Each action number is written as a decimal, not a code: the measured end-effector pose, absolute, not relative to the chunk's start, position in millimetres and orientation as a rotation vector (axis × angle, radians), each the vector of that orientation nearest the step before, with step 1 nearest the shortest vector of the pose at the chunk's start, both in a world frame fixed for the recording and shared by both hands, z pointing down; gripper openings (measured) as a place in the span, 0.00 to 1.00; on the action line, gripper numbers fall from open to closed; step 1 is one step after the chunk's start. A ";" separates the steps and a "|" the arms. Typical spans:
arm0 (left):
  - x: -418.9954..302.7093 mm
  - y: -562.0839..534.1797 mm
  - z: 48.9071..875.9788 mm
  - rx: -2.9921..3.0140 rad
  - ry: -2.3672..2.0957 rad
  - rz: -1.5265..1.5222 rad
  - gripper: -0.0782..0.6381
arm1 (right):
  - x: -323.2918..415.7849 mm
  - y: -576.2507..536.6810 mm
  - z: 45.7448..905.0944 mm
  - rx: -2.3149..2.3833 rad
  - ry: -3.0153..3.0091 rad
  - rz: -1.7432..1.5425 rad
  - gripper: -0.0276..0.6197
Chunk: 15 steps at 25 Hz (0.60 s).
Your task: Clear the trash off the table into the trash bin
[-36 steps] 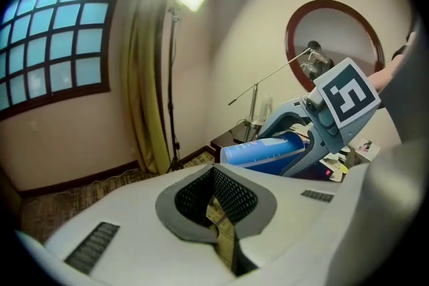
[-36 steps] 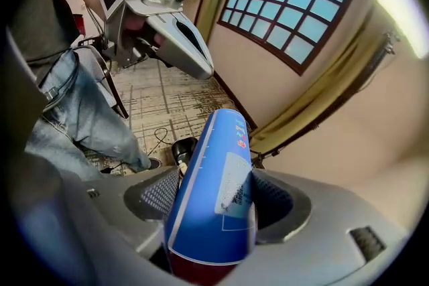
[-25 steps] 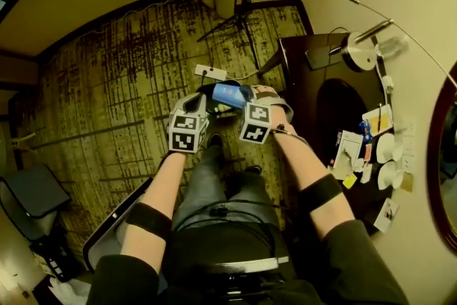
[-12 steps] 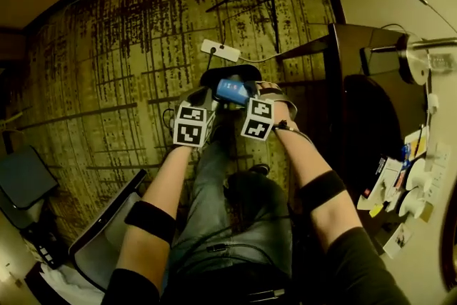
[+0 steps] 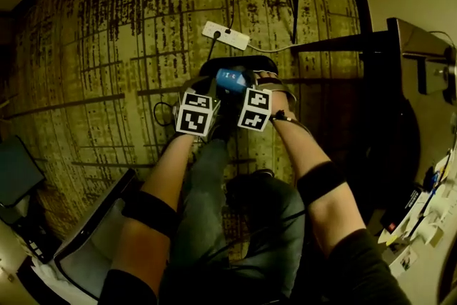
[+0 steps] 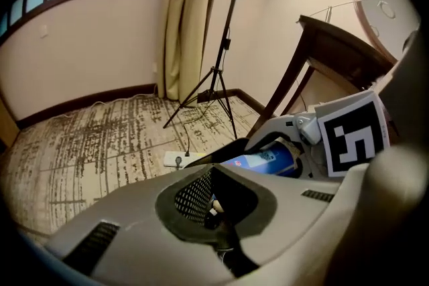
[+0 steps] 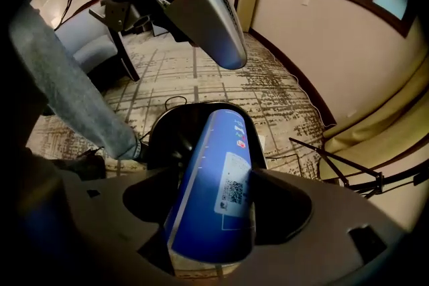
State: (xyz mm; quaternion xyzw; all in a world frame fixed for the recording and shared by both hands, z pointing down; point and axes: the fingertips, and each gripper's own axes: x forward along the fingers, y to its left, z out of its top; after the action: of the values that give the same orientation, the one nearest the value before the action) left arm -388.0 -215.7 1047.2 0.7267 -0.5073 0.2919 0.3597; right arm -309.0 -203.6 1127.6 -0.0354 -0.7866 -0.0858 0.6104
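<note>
Tongs on the right [image 7: 213, 214] are clamped on a blue cup [image 7: 209, 144], whose far end points down over the mouth of the black trash bin [image 7: 159, 127]. Left tongs [image 6: 214, 209], just beside, are fully closed with nothing between them. The bin stands on patterned carpet [image 5: 107, 46], near a white power strip [image 5: 226, 35].

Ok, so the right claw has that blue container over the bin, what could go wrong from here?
The blue container sits tilted in the right claw, its far end by the far rim of the black bin; let go now, it might clip the rim and land on the carpet.
A white power strip lies just past the bin, so any leftover liquid could splash it.
</note>
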 end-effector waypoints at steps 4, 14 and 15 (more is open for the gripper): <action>-392.0 -215.5 1072.4 1.858 -1.302 0.745 0.11 | -316.0 -216.1 1155.8 -0.093 -1.808 -0.265 0.65; -406.0 -219.7 1087.5 1.849 -1.311 0.746 0.11 | -321.7 -229.6 1175.6 -0.063 -1.784 -0.340 0.72; -405.5 -219.5 1085.0 1.849 -1.310 0.746 0.11 | -319.6 -229.5 1173.0 -0.056 -1.786 -0.329 0.72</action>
State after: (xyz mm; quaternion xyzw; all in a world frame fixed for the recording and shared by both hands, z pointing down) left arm -405.5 -219.5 1085.0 0.7205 -0.5103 0.2907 0.3688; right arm -319.6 -229.5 1173.0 -0.0244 -0.7752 -0.1427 0.6149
